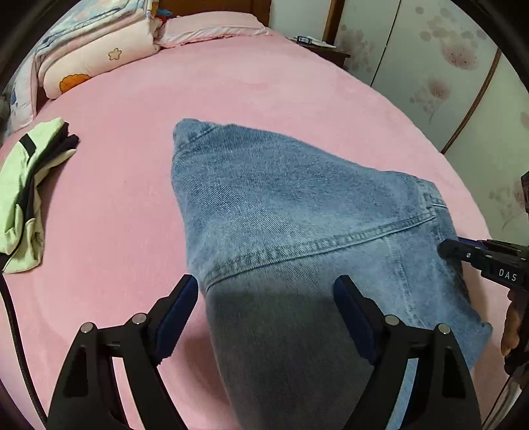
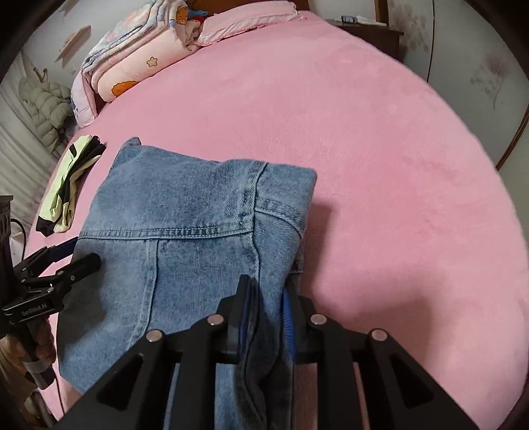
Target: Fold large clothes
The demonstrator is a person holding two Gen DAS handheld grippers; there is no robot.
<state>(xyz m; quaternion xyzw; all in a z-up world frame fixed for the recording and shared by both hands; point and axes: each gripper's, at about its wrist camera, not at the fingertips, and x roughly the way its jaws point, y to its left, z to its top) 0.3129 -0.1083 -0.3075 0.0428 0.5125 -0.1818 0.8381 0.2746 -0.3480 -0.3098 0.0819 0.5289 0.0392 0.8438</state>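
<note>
Right gripper [image 2: 264, 307] pinches the denim jacket's [image 2: 185, 238] near-right edge; left gripper [image 1: 264, 297], spread, straddles its left edge.

A bed [image 1: 297, 99] under a pink fleece cover carries a folded blue denim garment [image 1: 281, 205] near its near edge, a crumpled pale-green and black garment [image 1: 26, 185] at the left, and a folded patterned quilt [image 1: 99, 49] beside a pink pillow [image 1: 211, 28] at the head
</note>
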